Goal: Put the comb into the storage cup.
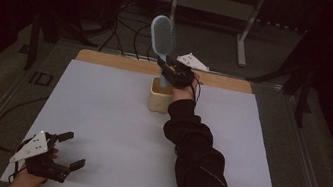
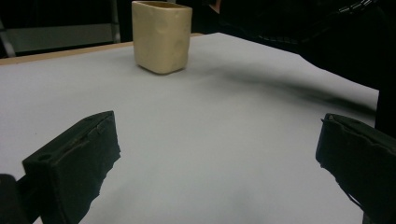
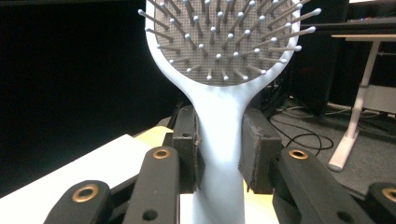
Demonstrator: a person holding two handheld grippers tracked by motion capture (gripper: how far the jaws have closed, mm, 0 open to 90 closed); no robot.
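The right claw [image 3: 219,154] pinches the handle of the pale blue hairbrush [image 1: 162,39], holding it upright with its lower end in the cream cup [image 1: 159,97] on the desk [image 1: 113,130]. The left claw [image 1: 64,151] rests spread and empty at the near left corner.

High view overhead; gripper views close, sharing cup [image 2: 162,36].
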